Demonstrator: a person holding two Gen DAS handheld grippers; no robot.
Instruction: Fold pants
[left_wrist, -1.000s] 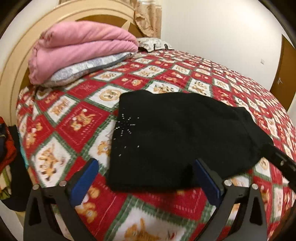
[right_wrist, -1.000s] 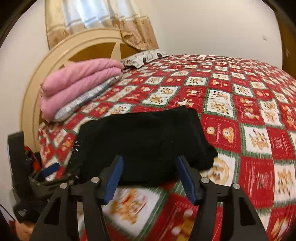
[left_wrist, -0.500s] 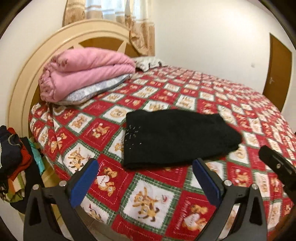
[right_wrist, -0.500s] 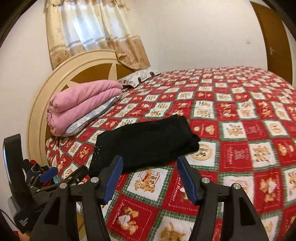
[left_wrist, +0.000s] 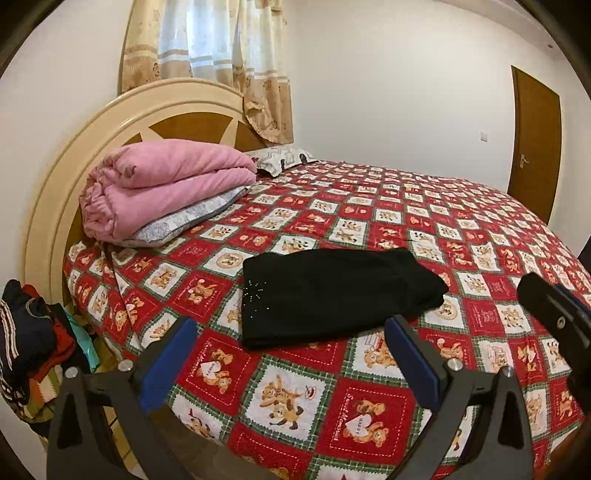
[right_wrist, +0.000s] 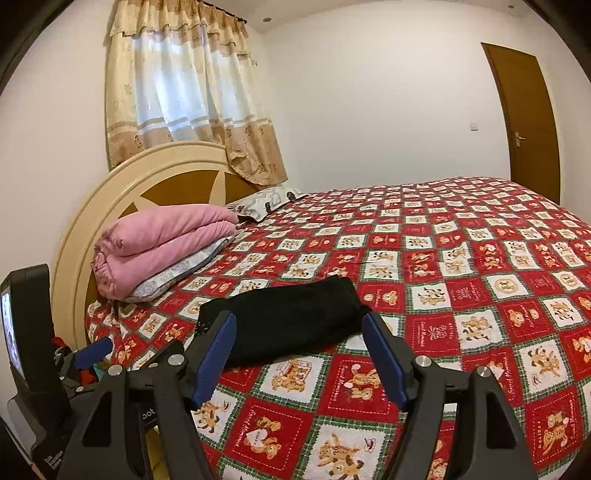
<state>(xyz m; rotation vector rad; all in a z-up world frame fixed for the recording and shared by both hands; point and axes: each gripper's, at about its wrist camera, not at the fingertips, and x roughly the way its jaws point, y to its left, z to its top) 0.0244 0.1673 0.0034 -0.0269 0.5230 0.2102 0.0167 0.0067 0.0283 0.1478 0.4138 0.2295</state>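
Black pants (left_wrist: 332, 291) lie folded into a compact rectangle on the red patterned bedspread (left_wrist: 406, 221), with a small sparkly motif at their left corner. My left gripper (left_wrist: 291, 354) stands open with nothing between its blue pads, held back from the pants above the bed's near edge. In the right wrist view the same pants (right_wrist: 288, 317) lie beyond my right gripper (right_wrist: 299, 350), whose jaws are opening and hold nothing. Part of the right gripper's body (left_wrist: 554, 321) shows at the right of the left wrist view. The left gripper (right_wrist: 92, 350) shows at the lower left of the right wrist view.
A folded pink blanket (left_wrist: 162, 184) rests on a grey pillow (left_wrist: 184, 221) by the cream headboard (left_wrist: 55, 192). A pile of clothes (left_wrist: 26, 339) sits beside the bed at left. A brown door (left_wrist: 533, 144) and a curtained window (right_wrist: 184, 96) stand behind.
Both grippers have pulled back and risen away from the pants, which now look smaller and farther off. The right gripper's jaws have widened. The pants lie still.
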